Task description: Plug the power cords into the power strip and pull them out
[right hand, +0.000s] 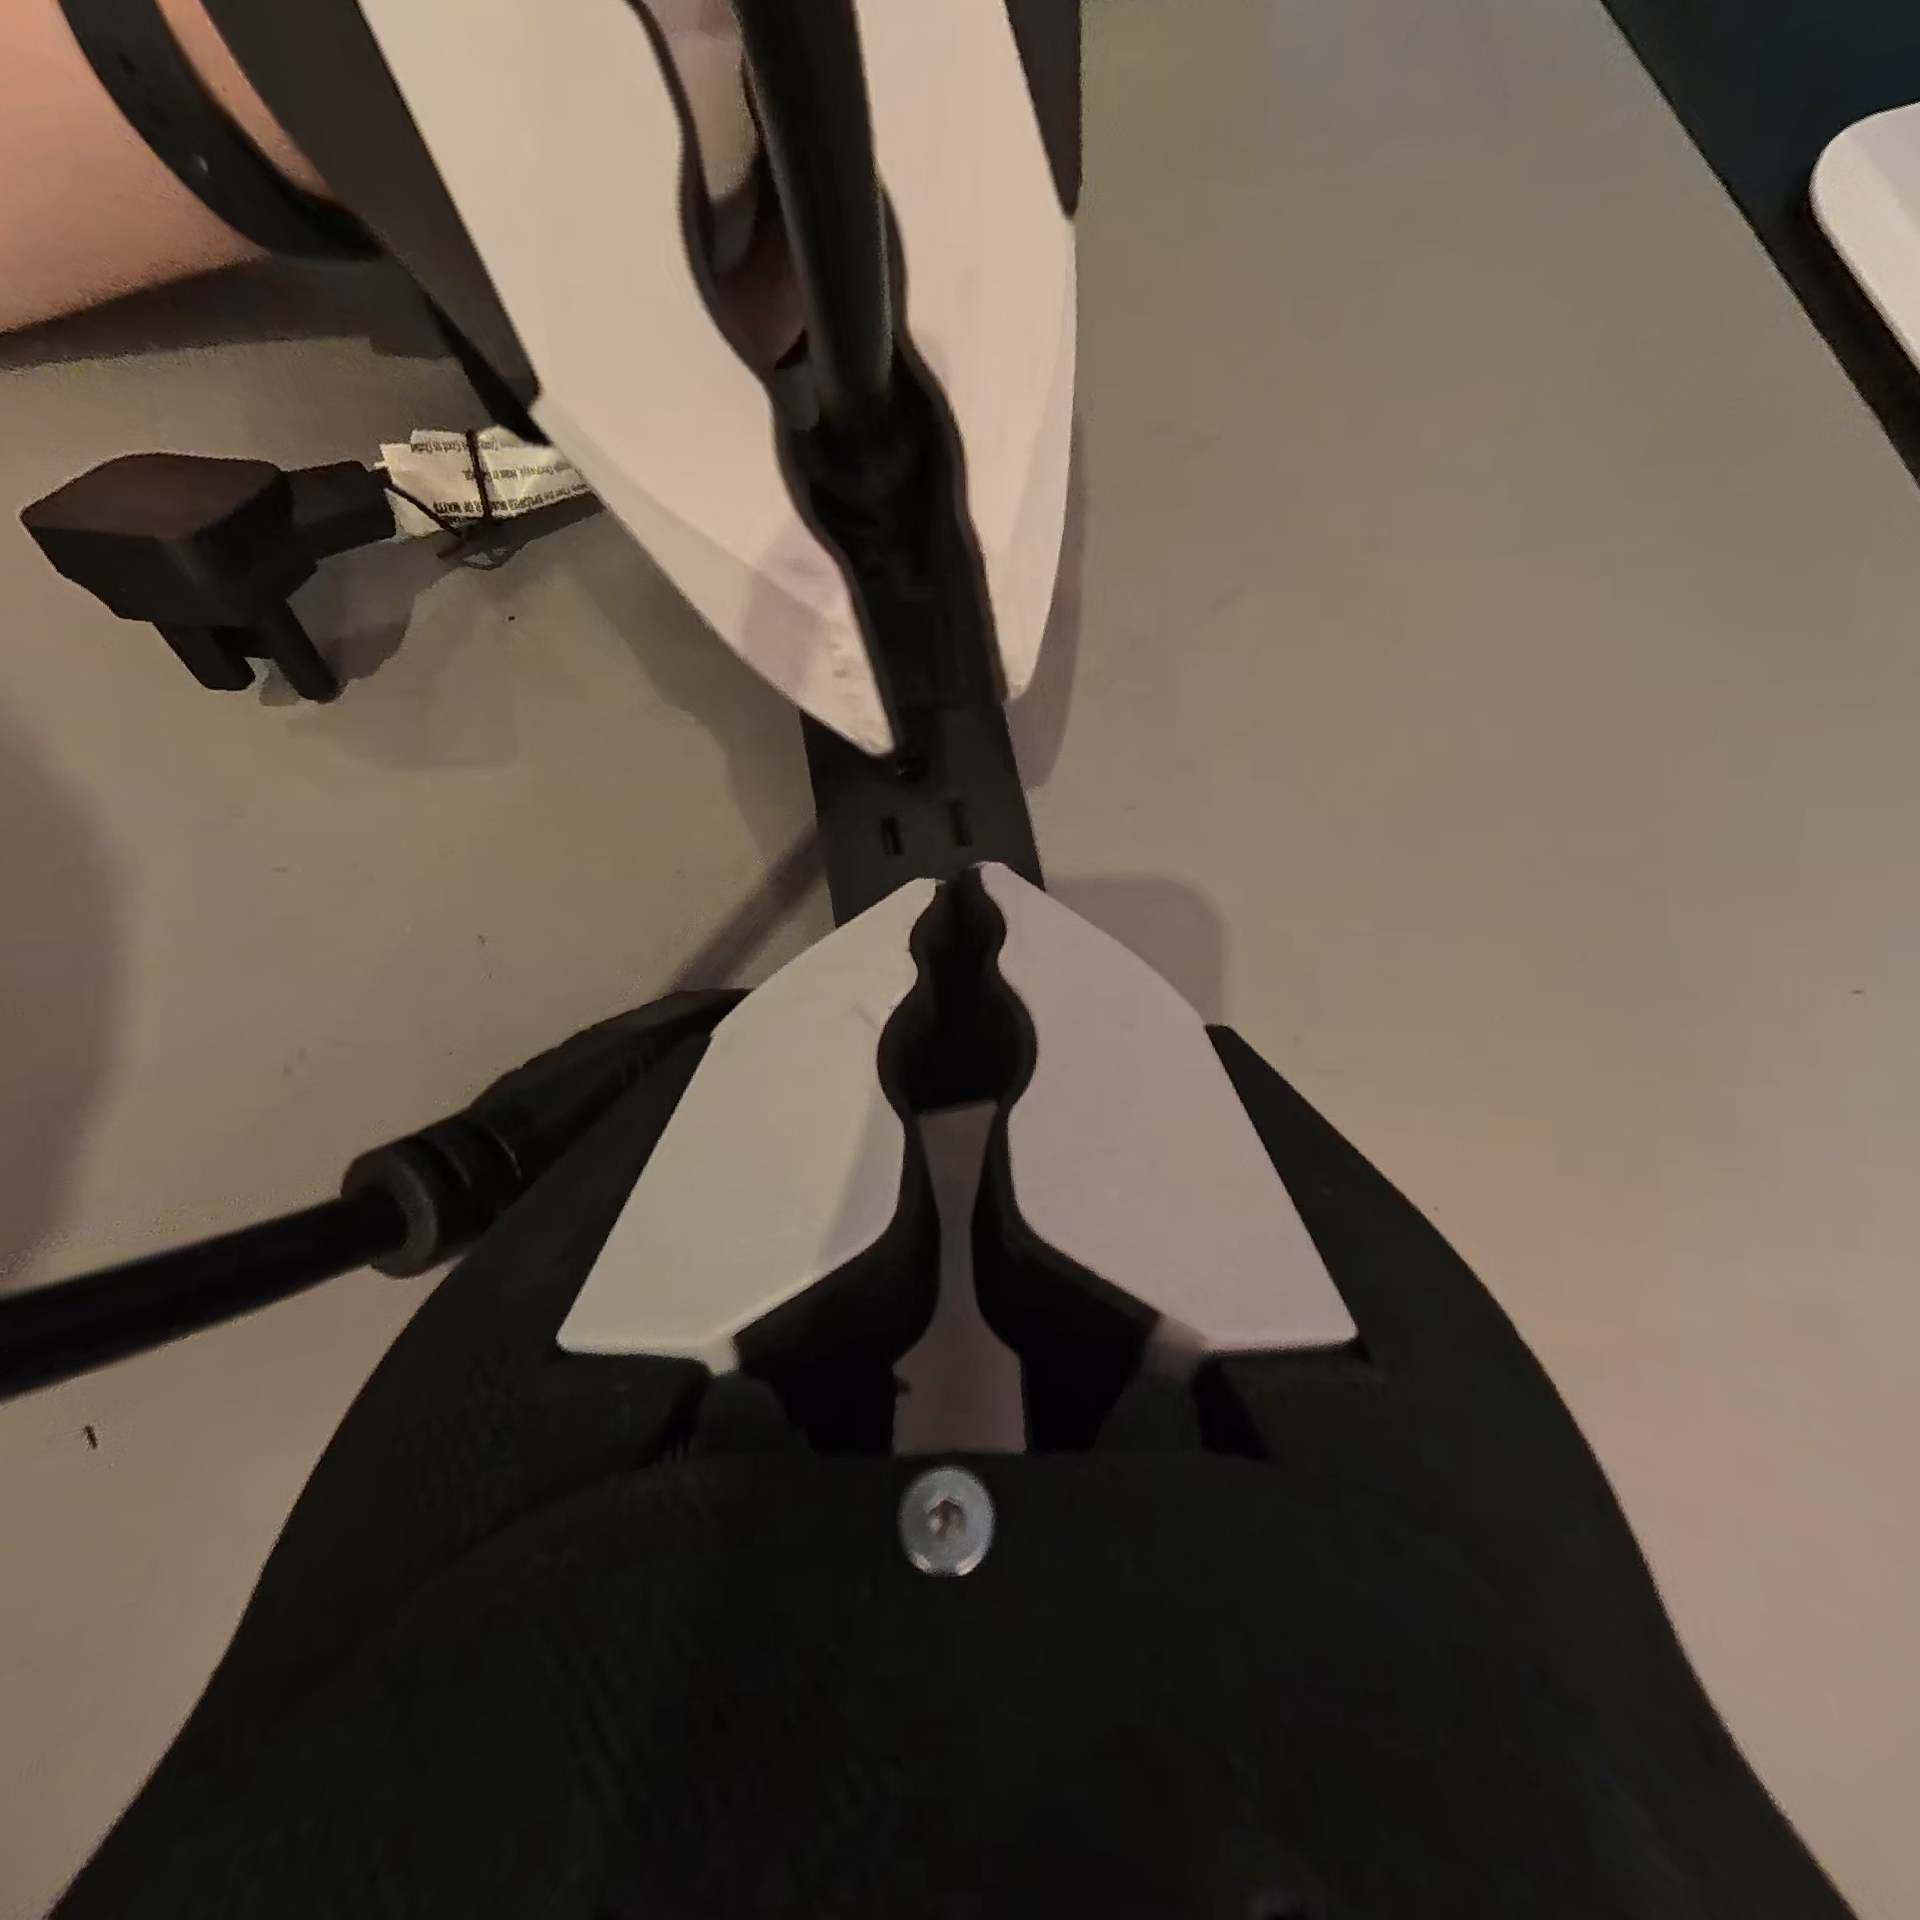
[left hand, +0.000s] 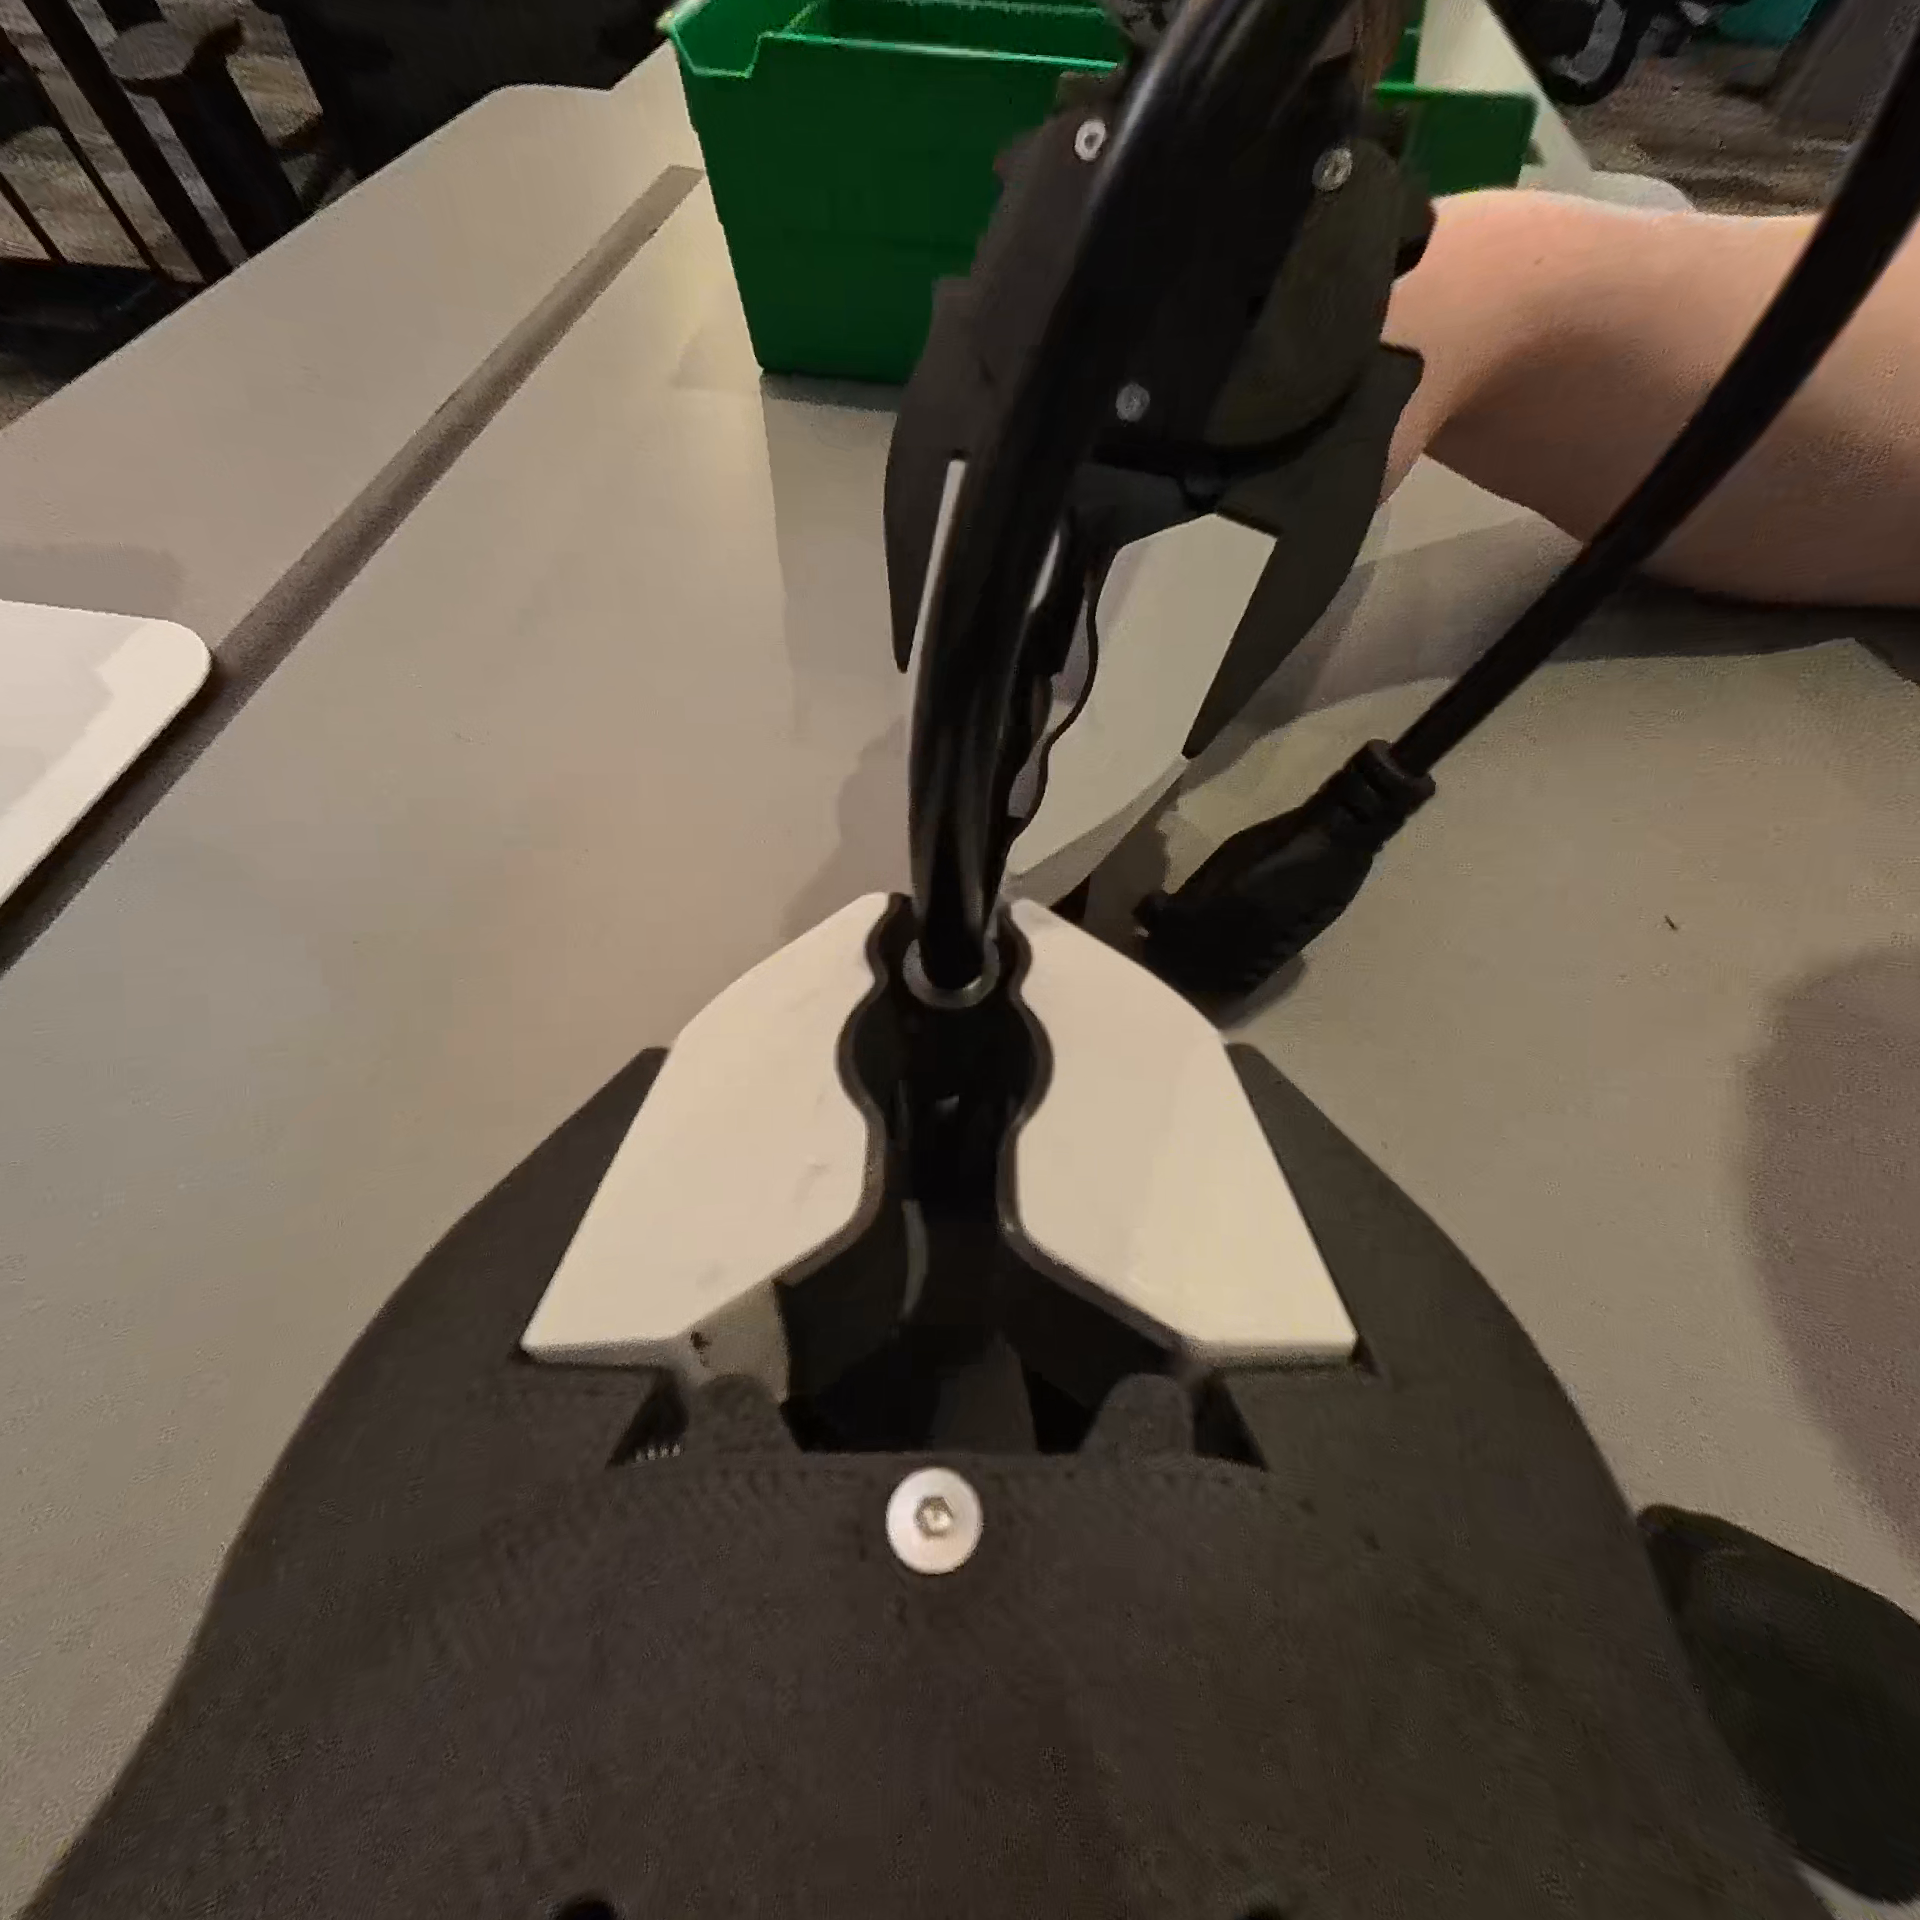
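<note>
My left gripper (left hand: 951, 925) is shut on the black plug (right hand: 899, 561) of a power cord (left hand: 940, 727) that rises away from it. In the right wrist view the left gripper (right hand: 940, 717) holds this plug down against the narrow black power strip (right hand: 920, 821); I cannot tell whether it is seated. My right gripper (right hand: 964, 881) is shut, its tips resting on the strip's near end. Its black body (left hand: 1195, 312) faces me in the left wrist view. A loose black plug (right hand: 156, 530) with a white tag (right hand: 488, 483) lies on the table to the left.
Another black cord end (left hand: 1268, 873) lies beside the right gripper; it also shows in the right wrist view (right hand: 540, 1101). A green bin (left hand: 862, 208) stands at the back of the grey table (left hand: 468, 831). A forearm (left hand: 1662, 395) rests at right. A white flat object (left hand: 73, 717) lies at left. The tips of one gripper are about 4 cm away from the tips of the other.
</note>
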